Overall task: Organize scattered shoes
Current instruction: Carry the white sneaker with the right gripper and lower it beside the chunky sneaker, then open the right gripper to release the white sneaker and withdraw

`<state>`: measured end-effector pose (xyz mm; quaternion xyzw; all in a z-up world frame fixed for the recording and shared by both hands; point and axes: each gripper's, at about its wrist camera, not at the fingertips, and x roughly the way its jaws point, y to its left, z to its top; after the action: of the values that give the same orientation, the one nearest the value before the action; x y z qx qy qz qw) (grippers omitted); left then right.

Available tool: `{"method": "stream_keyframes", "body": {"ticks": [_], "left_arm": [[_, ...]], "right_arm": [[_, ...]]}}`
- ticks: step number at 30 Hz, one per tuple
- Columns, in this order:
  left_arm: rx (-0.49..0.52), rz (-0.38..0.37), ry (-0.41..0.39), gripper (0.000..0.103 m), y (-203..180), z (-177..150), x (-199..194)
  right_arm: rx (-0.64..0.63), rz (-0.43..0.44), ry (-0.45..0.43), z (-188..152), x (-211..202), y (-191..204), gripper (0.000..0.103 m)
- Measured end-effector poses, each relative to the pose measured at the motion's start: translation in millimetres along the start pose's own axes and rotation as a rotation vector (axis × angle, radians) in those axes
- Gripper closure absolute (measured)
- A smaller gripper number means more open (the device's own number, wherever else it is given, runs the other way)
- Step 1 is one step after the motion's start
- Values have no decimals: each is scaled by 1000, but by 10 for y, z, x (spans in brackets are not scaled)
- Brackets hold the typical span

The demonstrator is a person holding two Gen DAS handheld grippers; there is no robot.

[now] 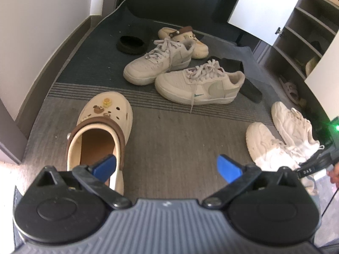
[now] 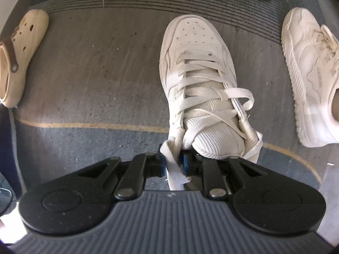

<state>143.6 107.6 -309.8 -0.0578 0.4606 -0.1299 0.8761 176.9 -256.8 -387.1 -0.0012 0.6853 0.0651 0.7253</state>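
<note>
Shoes are lying scattered on a grey striped rug (image 1: 169, 139) between a pale wall (image 1: 42, 21) and open shelves (image 1: 305, 33). The right gripper (image 2: 172, 163) is pointing down, clamping the collar and lace of a white sneaker (image 2: 197, 63). The left gripper (image 1: 167, 167) is hovering open, a clog (image 1: 101, 131) lying just beyond its left finger.

Grey striped carpet (image 1: 169, 139) seen ahead of the left gripper, cream clog (image 1: 101, 127) laid just ahead-left, two beige sneakers (image 1: 197, 84) farther ahead, second clog (image 1: 184, 40) beyond, white sneakers (image 1: 284, 135) placed to the right
</note>
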Motion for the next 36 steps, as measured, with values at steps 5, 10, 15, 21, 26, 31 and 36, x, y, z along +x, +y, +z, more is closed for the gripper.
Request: {"method": "stream_keyframes", "body": {"ticks": [5,10,15,21,26,31,36], "left_arm": [[26,-9,11,1,-76,-4,38],[55,-3,22,1,-144,-22,60],[81,-3,27,0,-202,-36,69],[101,-5,41,0,-271,-41,115],[225,4,96,0,-560,-9,173],[456,-56,115,1,-1137,214,71],[609,-122,153,3,-1827,628,134]], "right_arm": [[2,7,-9,-29,-19,0,83],[14,23,-15,-32,-59,-45,81],[-47,24,-54,-112,-187,-57,74],[-54,31,-190,-358,-502,-145,66],[-72,5,-352,-658,-697,-154,66],[5,-30,-571,-1055,-827,-234,66],[214,-84,-751,-1408,-815,-443,66]]}}
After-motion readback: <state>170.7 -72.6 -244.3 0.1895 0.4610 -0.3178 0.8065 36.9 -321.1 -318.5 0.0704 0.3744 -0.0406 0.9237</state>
